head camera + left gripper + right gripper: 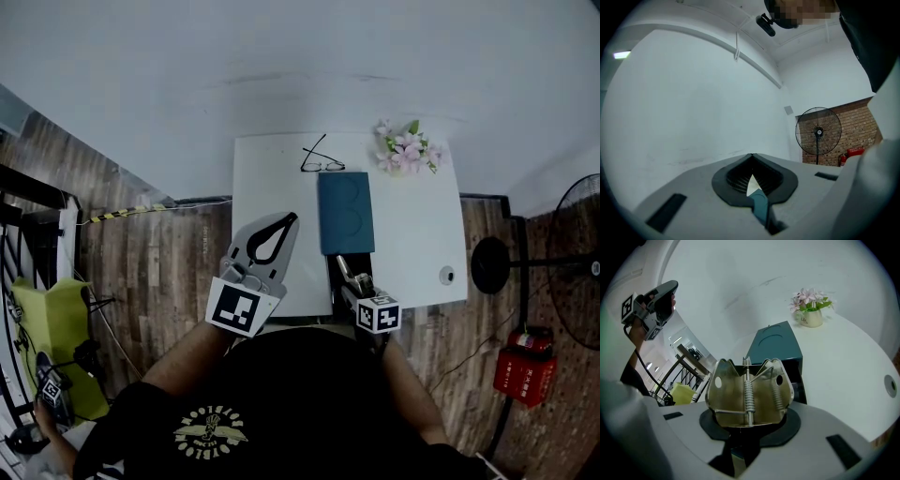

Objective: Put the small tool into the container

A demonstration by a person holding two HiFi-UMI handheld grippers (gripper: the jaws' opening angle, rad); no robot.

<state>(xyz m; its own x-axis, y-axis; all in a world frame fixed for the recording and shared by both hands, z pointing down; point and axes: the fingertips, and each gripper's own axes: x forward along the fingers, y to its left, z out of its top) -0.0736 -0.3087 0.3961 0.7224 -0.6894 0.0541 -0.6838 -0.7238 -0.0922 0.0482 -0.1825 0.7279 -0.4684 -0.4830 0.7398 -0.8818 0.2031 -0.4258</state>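
Observation:
The small tool (749, 391) is a shiny metal clip with two coil springs, and my right gripper (749, 425) is shut on its base. In the head view this gripper (351, 275) hovers at the table's near edge, just in front of the teal box-shaped container (345, 212). The right gripper view shows the container (776, 344) directly beyond the tool. My left gripper (290, 219) is raised over the table's left edge, its jaws shut with tips touching and nothing held. In its own view the left gripper (751, 155) points at a bare wall.
On the white table (272, 178) lie a pair of glasses (322, 159), a potted pink flower (409, 148) and a small round object (447, 276). A standing fan (567, 262) and a red extinguisher (524, 372) are on the right, with a wooden floor around them.

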